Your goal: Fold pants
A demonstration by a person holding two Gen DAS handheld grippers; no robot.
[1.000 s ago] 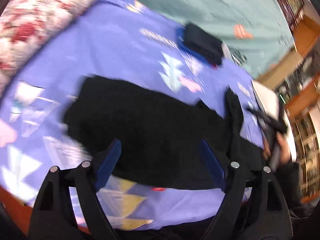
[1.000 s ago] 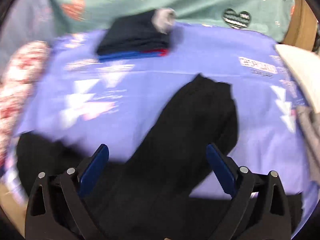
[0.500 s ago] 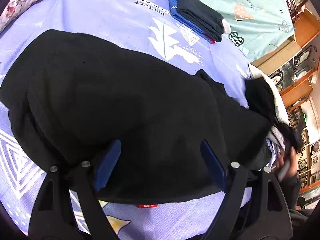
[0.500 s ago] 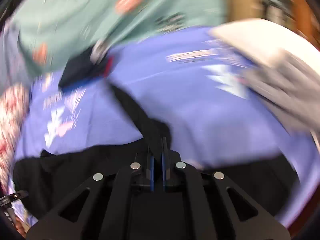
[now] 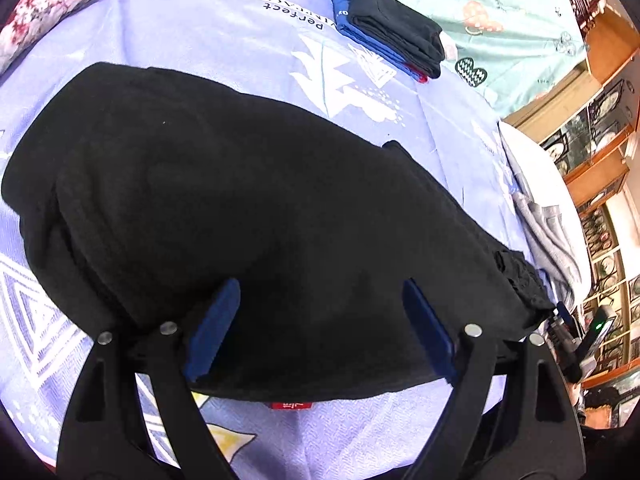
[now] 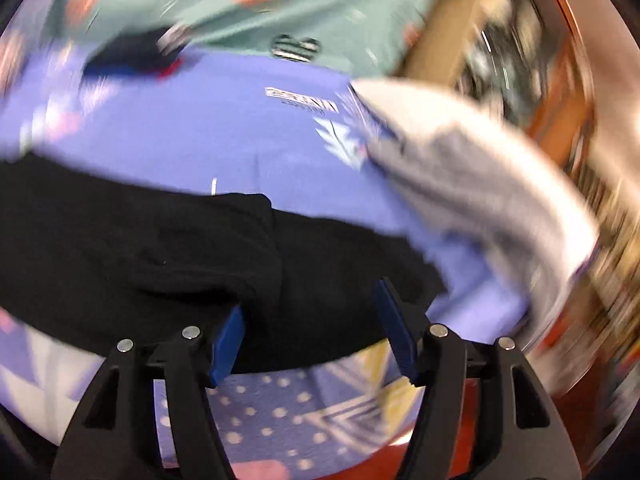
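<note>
The black pants [image 5: 248, 208] lie folded in a long slab across the purple bed cover [image 5: 224, 36], a small red label at their near edge. My left gripper [image 5: 320, 320] hovers wide open over the near edge, its blue pads clear of the cloth. In the blurred right wrist view the pants [image 6: 160, 248] show a folded layer on top. My right gripper [image 6: 312, 324] is over their right end, jaws opening, the cloth lying under and between the blue pads, not pinched.
A folded stack of dark and blue clothes [image 5: 392, 36] rests at the far side of the cover. Grey and white garments [image 6: 472, 168] lie at the right edge, beside wooden shelving [image 5: 592, 128]. A floral cushion [image 5: 52, 0] is at the far left.
The right gripper, open over a trailing leg, clamped it, swung it onto the rest and parted again. The left gripper sank closer to the pants, staying open.
</note>
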